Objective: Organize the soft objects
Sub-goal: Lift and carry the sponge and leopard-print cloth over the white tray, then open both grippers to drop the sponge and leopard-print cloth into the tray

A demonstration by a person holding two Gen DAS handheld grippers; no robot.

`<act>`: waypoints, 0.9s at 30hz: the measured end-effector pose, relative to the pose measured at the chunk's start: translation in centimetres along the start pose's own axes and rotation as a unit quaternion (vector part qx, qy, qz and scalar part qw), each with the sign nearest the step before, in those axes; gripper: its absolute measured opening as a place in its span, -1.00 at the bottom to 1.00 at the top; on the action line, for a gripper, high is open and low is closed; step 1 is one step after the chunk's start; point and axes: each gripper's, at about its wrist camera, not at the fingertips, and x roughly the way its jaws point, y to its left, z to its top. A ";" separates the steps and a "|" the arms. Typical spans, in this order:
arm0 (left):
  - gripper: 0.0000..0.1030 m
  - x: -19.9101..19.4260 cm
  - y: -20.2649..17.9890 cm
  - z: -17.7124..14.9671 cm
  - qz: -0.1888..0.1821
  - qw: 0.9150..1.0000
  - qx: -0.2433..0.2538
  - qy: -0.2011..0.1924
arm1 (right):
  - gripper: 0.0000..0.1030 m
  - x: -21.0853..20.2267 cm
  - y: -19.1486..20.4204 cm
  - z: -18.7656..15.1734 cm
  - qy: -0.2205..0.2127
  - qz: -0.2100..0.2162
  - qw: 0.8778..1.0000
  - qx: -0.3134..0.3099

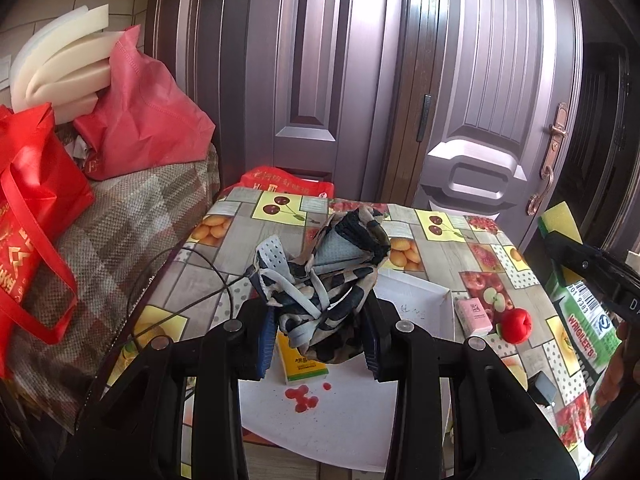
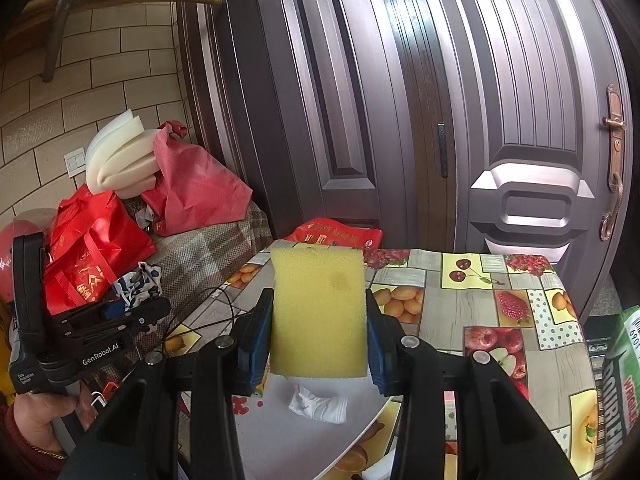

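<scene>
- "GenRobot.AI" is showing in white on the black body of the left gripper (image 2: 136, 308); below it, small print seems to be reading "Data Acquisition System", not fully clear.
- "WRIGLEE'S" is showing in red on the green and white pack (image 1: 586, 328), under a barcode with the digits "901 9383".
- A "D" is showing on the right gripper (image 1: 560, 236); the rest is being cut off.
- Chinese characters are appearing on the yellow box (image 1: 304, 364), the pink box (image 1: 474, 314) and the red bags (image 1: 28, 240), too small or creased to read.
</scene>
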 end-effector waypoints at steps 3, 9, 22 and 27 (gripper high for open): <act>-0.32 2.0 0.5 -0.9 0.002 1.000 -0.007 0.023 | -0.21 2.9 0.0 -1.3 0.036 0.006 0.999 0.002; -0.31 6.8 1.0 -3.2 0.006 0.997 -0.013 0.080 | -0.21 8.3 -0.2 -4.2 0.106 0.013 0.994 0.012; 1.00 12.5 0.3 -6.0 0.049 0.991 -0.007 0.127 | 0.60 12.4 -0.9 -6.9 0.143 0.012 0.989 0.020; 1.00 12.0 0.6 -6.1 0.055 0.991 -0.010 0.121 | 1.00 11.8 0.0 -7.3 0.126 0.002 0.992 -0.008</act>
